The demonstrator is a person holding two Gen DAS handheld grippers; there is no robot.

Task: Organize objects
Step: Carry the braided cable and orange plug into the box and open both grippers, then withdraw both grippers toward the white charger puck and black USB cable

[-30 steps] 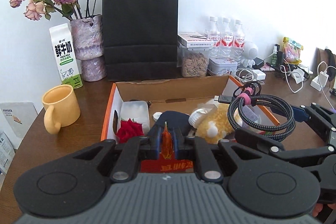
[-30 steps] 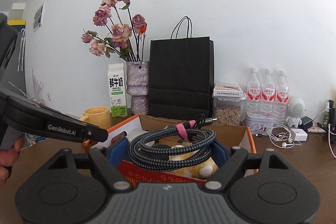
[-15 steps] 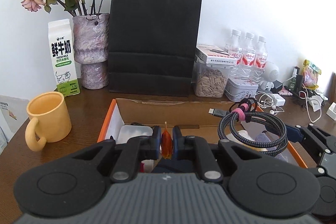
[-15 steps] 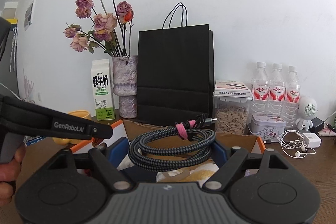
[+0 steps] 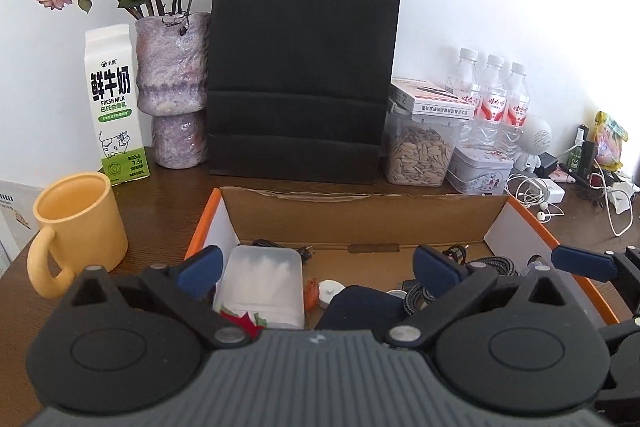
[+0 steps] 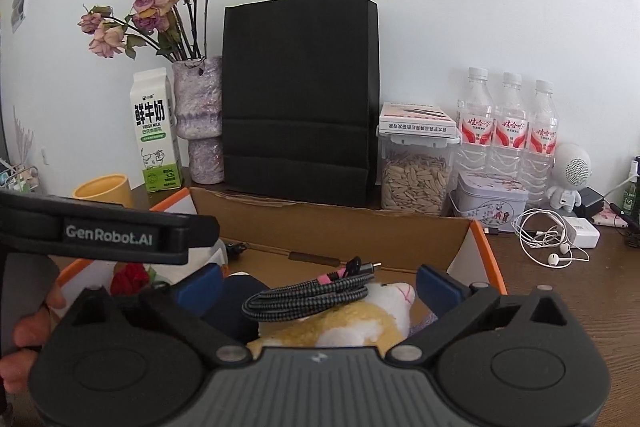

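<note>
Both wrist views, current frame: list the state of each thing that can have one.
Left gripper: open, empty.
Right gripper: open, empty.
Cable: coiled, tied with a pink strap, lying on the plush toy.
Box: open, flaps up.
Mug: upright, looks empty.
Black bag: standing upright.
Seed jar: lid on, a small box on top.
Bottles: capped, upright.

Braided cable (image 6: 306, 297) on plush toy (image 6: 360, 323) (fuzzy) — matt cardboard box (image 5: 360, 223).
</note>
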